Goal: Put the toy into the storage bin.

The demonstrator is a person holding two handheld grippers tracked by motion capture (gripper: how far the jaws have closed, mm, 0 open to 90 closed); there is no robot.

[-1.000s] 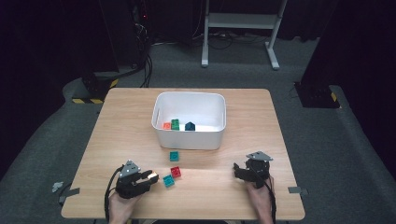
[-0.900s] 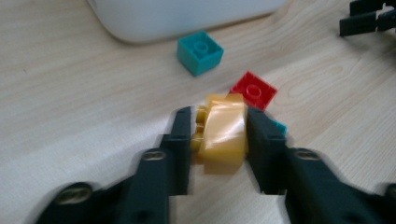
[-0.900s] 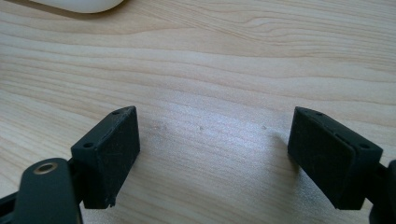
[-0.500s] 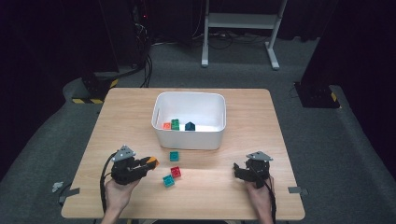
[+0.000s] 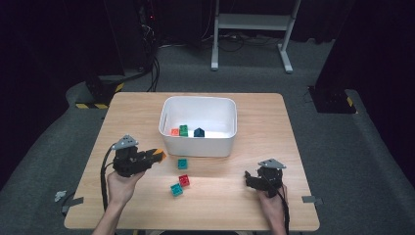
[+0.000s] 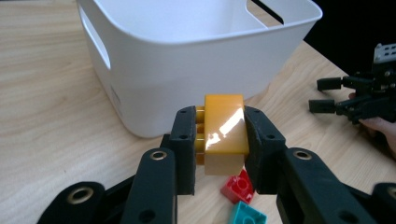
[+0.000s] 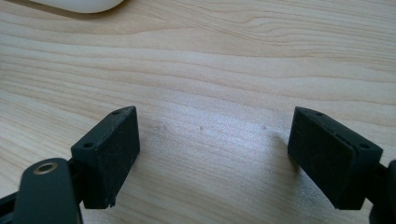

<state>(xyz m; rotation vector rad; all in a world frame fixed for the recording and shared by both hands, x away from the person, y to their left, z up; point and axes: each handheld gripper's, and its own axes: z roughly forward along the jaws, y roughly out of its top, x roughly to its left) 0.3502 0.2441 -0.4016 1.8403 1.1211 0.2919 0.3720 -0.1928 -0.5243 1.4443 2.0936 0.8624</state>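
My left gripper [image 5: 155, 156] is shut on an orange brick [image 6: 224, 128], held above the table just left of the white bin [image 5: 198, 144]. In the left gripper view the brick [image 6: 224, 128] sits clamped between both black jaws, with the bin wall [image 6: 187, 79] right behind it. Inside the bin lie an orange-red brick [image 5: 174, 131], a green brick [image 5: 183, 130] and a dark blue brick [image 5: 198, 132]. On the table lie a teal brick [image 5: 182, 163], a red brick [image 5: 184, 180] and another teal brick [image 5: 176, 189]. My right gripper [image 5: 248, 178] rests low at the table's right front, open over bare wood [image 7: 210, 135].
The wooden table [image 5: 274, 127] ends close behind my hands at the front edge. The red brick [image 6: 238, 186] and a teal brick [image 6: 247, 215] lie just below the left jaws. A white stand [image 5: 249, 29] and cables sit on the floor beyond the table.
My left gripper has lifted and moved up and left from the loose bricks toward the bin, carrying the orange brick. The right gripper has stayed put.
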